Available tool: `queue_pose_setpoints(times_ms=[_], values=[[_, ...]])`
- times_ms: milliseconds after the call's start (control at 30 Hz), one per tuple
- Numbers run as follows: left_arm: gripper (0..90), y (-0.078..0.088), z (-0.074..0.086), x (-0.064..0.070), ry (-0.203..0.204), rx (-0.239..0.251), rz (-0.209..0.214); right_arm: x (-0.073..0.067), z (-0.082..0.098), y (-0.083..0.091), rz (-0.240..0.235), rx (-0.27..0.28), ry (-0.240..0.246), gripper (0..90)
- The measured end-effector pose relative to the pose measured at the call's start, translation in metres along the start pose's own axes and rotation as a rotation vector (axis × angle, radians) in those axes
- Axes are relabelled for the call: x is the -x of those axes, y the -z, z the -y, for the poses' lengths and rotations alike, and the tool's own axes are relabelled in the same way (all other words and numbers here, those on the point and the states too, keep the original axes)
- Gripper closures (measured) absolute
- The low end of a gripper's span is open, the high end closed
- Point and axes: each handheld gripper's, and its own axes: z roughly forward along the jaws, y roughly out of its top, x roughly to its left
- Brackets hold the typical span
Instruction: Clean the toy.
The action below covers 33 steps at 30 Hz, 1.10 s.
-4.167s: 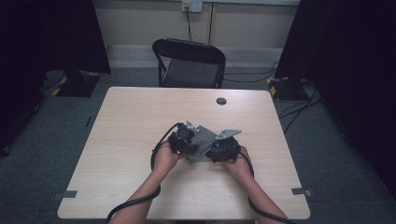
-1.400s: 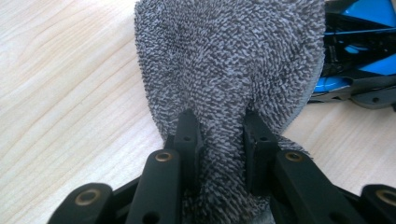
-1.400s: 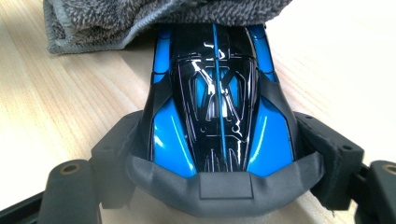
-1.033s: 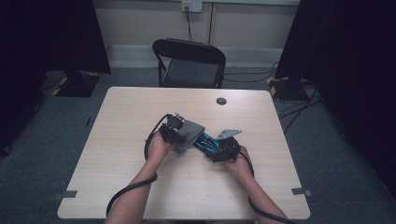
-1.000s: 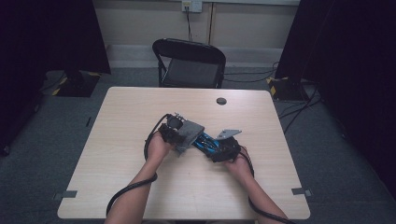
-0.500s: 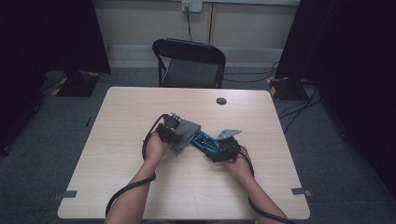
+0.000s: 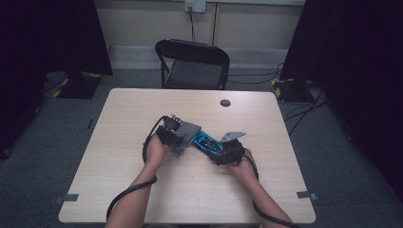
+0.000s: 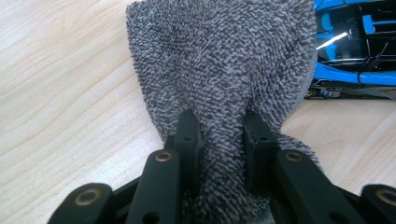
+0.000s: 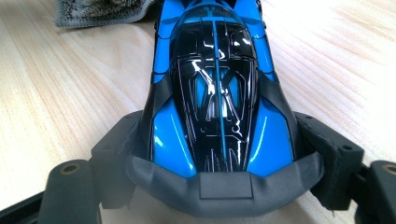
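Two grippers work at the middle of the wooden table (image 7: 119, 190). The left gripper (image 8: 219, 140) has its jaws pinched tight on a bunch of grey cloth (image 8: 219, 60), whose free end spreads flat on the tabletop and reaches the nose of the blue toy car (image 9: 215, 93). The right gripper (image 9: 224, 158) clasps the car's wider end, one pad pressed on each flank, so its jaws stand wide around the body. Seen from above, the car lies slantwise between the two hands, just in front of the right one. Compared with four seconds ago, the left hand and the cloth have drawn away toward the table's left, baring the blue car; over the last second both hands look unchanged
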Motion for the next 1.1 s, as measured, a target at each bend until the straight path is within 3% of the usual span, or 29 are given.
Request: queue_pose_setpoints(times_ms=[267,667,1100], values=[[71.6,0.0,0.002,-0.005,0.002,-0.003,-0.01,0.0,0.0,0.0,0.0,0.001,0.0,23.8],[71.6,0.003,0.007,-0.016,0.043,0.008,-0.011,0.0,0.0,0.0,0.0,0.0,0.0,23.8],[71.6,0.021,0.032,-0.032,0.06,0.02,-0.005,0.0,0.0,0.0,0.0,0.0,-0.001,23.7]])
